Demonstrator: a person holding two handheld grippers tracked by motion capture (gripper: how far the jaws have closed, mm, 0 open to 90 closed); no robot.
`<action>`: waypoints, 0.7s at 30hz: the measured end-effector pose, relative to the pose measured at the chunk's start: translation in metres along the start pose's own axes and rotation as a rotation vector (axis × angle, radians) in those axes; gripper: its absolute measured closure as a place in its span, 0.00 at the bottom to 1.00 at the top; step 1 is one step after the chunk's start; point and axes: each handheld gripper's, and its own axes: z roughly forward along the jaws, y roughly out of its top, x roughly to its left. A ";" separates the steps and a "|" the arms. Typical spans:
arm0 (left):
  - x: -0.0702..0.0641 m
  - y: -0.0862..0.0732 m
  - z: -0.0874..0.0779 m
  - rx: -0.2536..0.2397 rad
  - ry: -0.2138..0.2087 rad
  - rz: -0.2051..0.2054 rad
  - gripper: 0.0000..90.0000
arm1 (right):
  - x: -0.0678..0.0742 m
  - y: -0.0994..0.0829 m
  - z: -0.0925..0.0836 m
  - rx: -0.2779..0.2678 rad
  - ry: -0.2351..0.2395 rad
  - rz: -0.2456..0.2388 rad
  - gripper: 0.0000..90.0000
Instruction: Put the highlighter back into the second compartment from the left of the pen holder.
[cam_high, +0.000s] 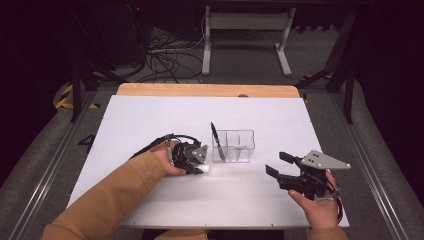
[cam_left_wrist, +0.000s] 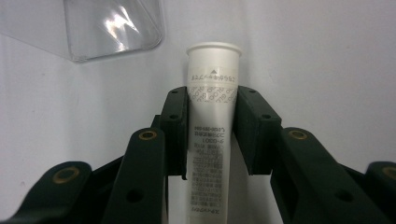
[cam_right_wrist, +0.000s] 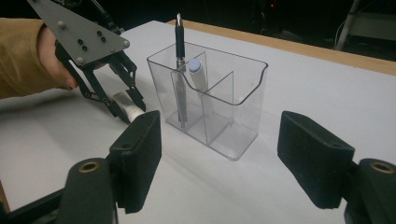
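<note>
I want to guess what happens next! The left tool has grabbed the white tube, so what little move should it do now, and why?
Probably lift it a little. The left tool has its pads against the white tube, which lies flat on the table. The clear organizer beside it stands taller, so the tube must rise before going in.

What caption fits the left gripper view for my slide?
Left gripper closes its black jaws on a white tube beside a clear holder.

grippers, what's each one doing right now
left gripper: closed on the white tube lying on the table.
right gripper: open, holding nothing.
</note>
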 end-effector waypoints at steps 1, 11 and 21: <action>-0.001 0.001 0.000 0.006 0.002 0.001 0.75 | 0.000 0.000 0.000 -0.003 0.000 -0.004 0.35; -0.005 0.005 -0.015 -0.021 0.023 -0.003 0.75 | 0.000 0.001 -0.001 -0.014 0.002 -0.010 0.35; -0.017 0.009 -0.052 -0.184 0.051 -0.036 0.75 | 0.003 0.005 -0.004 -0.035 0.008 -0.021 0.35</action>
